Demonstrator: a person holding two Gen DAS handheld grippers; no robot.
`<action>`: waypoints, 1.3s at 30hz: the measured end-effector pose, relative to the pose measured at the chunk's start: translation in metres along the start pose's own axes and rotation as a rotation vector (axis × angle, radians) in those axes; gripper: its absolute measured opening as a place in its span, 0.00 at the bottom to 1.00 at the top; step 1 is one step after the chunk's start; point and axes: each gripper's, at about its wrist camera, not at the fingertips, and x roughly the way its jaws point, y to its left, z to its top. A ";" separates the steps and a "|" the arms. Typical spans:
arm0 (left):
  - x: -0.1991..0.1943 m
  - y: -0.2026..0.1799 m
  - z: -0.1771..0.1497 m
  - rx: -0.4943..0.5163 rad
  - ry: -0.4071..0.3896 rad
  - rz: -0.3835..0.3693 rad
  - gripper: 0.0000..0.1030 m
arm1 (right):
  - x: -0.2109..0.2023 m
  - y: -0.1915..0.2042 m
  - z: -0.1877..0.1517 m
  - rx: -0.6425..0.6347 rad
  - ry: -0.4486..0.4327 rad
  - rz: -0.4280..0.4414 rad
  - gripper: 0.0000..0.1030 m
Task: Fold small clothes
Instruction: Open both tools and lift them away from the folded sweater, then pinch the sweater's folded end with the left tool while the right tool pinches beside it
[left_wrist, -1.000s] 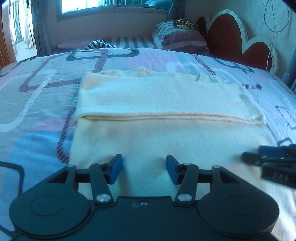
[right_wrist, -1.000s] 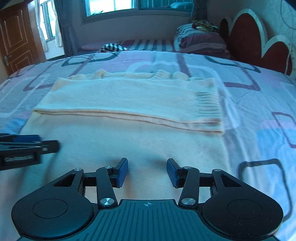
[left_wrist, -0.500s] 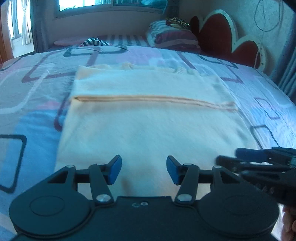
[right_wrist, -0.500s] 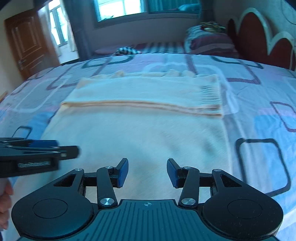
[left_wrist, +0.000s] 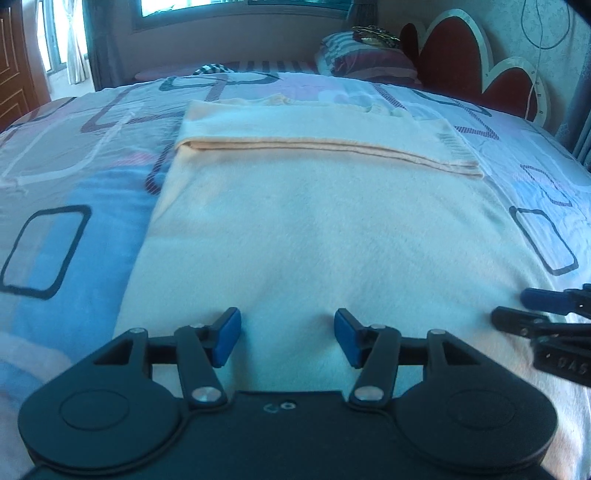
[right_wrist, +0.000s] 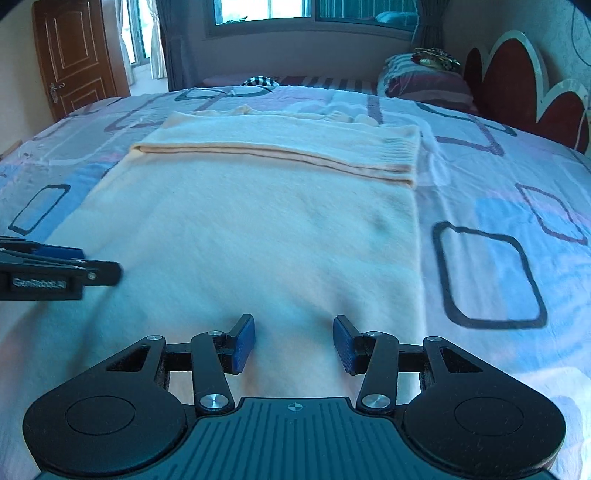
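Cream knitted sweater (left_wrist: 325, 229) spread flat in the middle of the patterned blue-and-pink bedspread (left_wrist: 74, 206), far portion already folded back toward the near side, its doubled edge running straight across with the ribbed cuff or hem at the right end (right_wrist: 400, 151). Since a second ago, both tools drawn back toward the near edge: more bare cloth now ahead of the fingers, fold line farther off. Judged from that, far fold finished and next grab aimed at the near hem, to bring it up and over. Left black two-finger gripper with blue pads (left_wrist: 286, 338) spread wide, nothing between the pads, poised over the near cloth; contact with it impossible to tell. Right black gripper (right_wrist: 293, 343) likewise wide apart and empty, over the near right part of the sweater. Each tool visible at the margin of the other's view, level and side by side.
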 end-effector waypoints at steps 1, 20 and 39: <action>-0.003 0.001 -0.003 -0.001 0.000 0.008 0.53 | -0.003 -0.002 -0.003 0.002 -0.003 -0.002 0.45; -0.054 0.018 -0.062 0.093 0.021 -0.079 0.56 | -0.048 0.075 -0.052 -0.021 0.036 0.045 0.45; -0.086 0.110 -0.090 -0.016 0.053 -0.124 0.56 | -0.106 0.035 -0.095 0.206 0.042 -0.270 0.45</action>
